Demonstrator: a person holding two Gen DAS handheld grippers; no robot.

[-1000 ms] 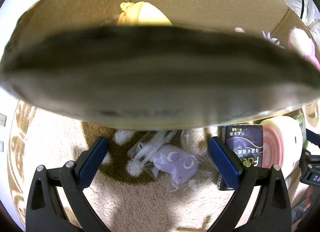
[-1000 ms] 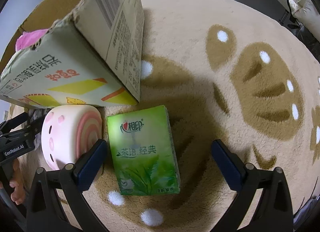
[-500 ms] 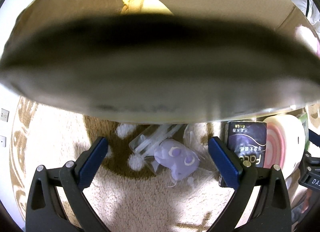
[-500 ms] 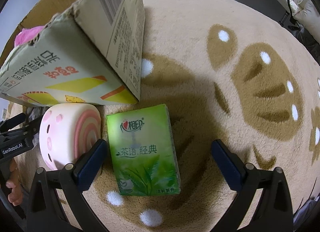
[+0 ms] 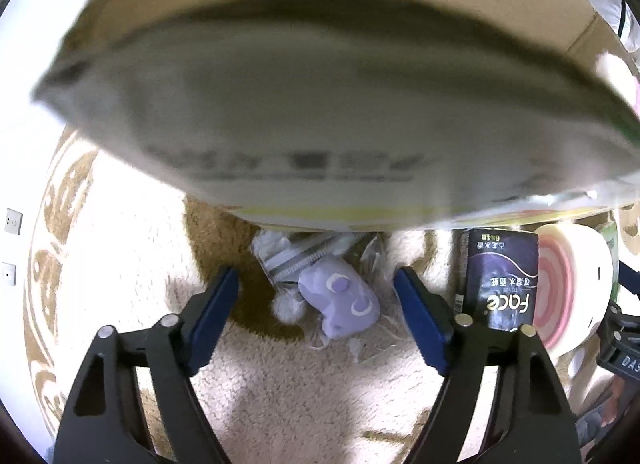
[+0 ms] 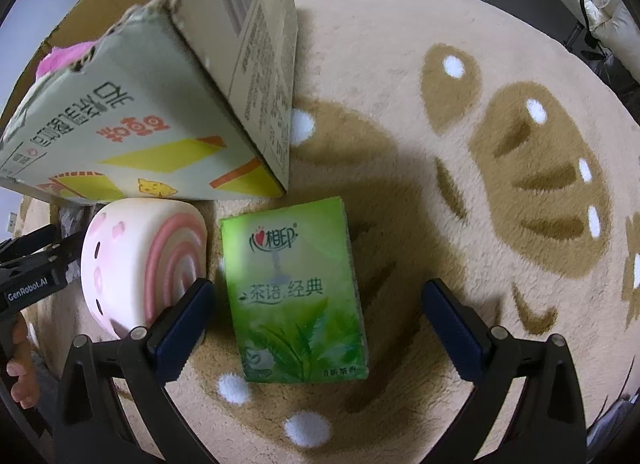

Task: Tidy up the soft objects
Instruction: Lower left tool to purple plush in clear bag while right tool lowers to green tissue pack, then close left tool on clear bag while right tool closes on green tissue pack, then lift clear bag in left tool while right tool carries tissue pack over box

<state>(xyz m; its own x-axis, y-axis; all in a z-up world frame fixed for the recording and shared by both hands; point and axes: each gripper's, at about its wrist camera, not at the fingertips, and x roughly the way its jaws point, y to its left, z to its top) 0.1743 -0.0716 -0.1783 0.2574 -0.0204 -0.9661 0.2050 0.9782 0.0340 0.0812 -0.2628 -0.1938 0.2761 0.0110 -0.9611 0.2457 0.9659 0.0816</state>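
A small purple plush toy [image 5: 340, 304] in a clear plastic bag lies on the rug, close to the box wall. My left gripper [image 5: 316, 282] points down over it. Its jaws are closing with the toy between them, and the blue pads [image 5: 218, 304] stand clear of it. A dark tissue pack [image 5: 500, 280] and a pink-swirl roll plush [image 5: 568, 284] lie just to the right. My right gripper [image 6: 316, 296] hangs open over a green tissue pack [image 6: 296, 296], touching nothing. The roll plush [image 6: 140, 264] lies left of that pack.
A large open cardboard box [image 6: 140, 124] stands on the beige and brown rug [image 6: 480, 144]; its near wall [image 5: 320, 104] fills the upper left wrist view. A pink soft thing [image 6: 64, 60] shows inside. A person's hand [image 6: 20, 368] holds the left gripper's body [image 6: 32, 276].
The left gripper's jaws have come closer together around the purple toy. The box wall now hides more of the yellow thing inside. The right gripper has kept still.
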